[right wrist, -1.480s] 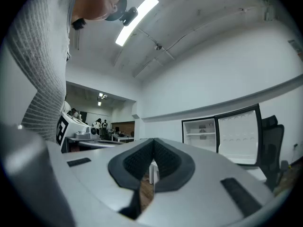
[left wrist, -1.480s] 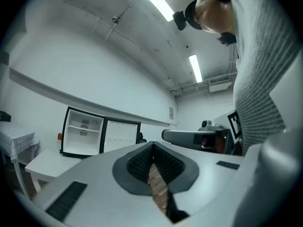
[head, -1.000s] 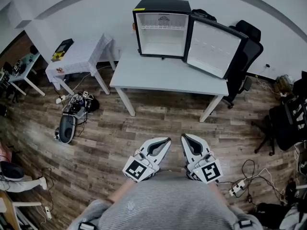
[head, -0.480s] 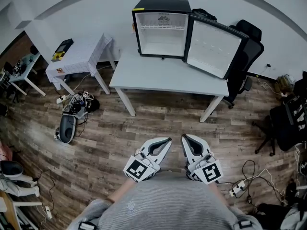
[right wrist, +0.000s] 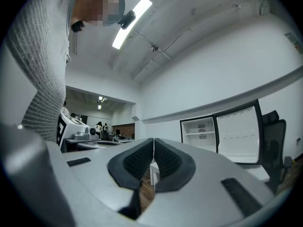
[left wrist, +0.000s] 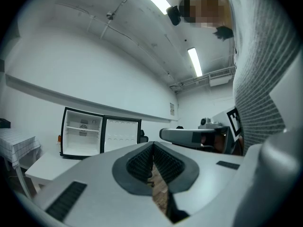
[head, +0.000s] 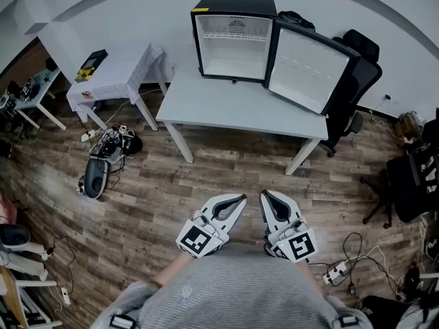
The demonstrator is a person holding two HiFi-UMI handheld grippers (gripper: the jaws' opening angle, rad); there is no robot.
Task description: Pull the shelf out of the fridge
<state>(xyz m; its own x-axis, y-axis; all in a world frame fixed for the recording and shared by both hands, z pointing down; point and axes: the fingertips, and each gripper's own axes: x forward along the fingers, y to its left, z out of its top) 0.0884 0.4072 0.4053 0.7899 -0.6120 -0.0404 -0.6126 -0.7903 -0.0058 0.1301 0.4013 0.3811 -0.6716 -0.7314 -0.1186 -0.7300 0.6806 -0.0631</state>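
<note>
A: White wire, by the look of it: shelf (head: 230, 38) sitting in its slot high inside the fridge (head: 233, 7), out at twelve o'clock at the back of the grey table (head: 233, 108). Not yet touched.

B: Door (head: 307, 67) swung wide toward two o'clock, so nothing blocking the front. And the tools?

A: Left gripper (head: 240, 199) down at six o'clock, close against the grey sweater (head: 233, 286), jaws pressed together, nothing between the pads. Right gripper (head: 263, 195) just beside it, likewise closed and empty. Both well apart from the fridge, bare wood floor (head: 206, 177) between.

B: Handling, then?

A: Probably light and stiff, a thin rack rather than a slab, carrying no load. Likely slick on the coated wire, and liable to jam in the side rails if dragged crooked.

B: So where to take hold?

A: Front bar, most likely, one tool toward the nine o'clock end, the other toward three; jaws opened first, then closed across the bar. Level pull straight back toward six o'clock, perhaps with a slight lift at the front if caught on a stop.

B: Any risk?

A: Small fridge sliding on the table under a hard tug. Gently, then.
</note>
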